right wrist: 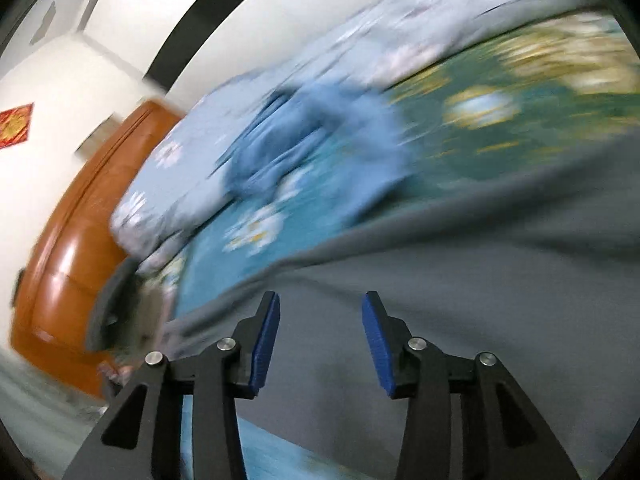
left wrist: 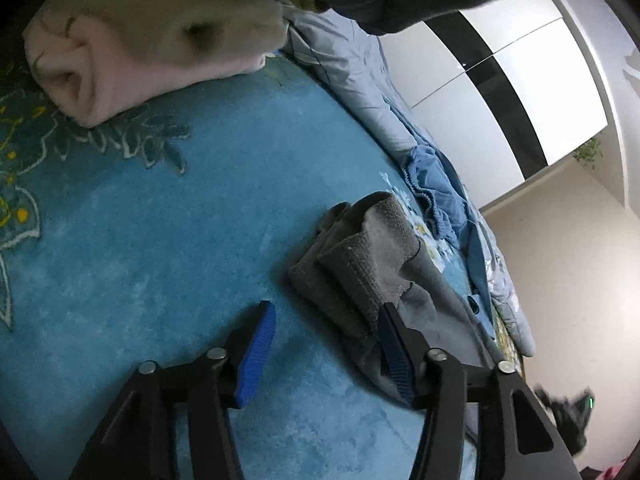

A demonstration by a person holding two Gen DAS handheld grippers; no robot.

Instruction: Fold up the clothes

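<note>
Left claw: jaws apart, empty, its right pad at the edge of the grey garment lying on the teal bedspread. Right claw: apart, empty, above the grey cloth.

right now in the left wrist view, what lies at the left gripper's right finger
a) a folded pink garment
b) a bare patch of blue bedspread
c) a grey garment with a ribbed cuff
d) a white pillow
c: the grey garment with its ribbed cuff lies bunched on the blue bedspread right at the right finger of the open left gripper, while the folded pink garment sits far off at the top left.
</note>
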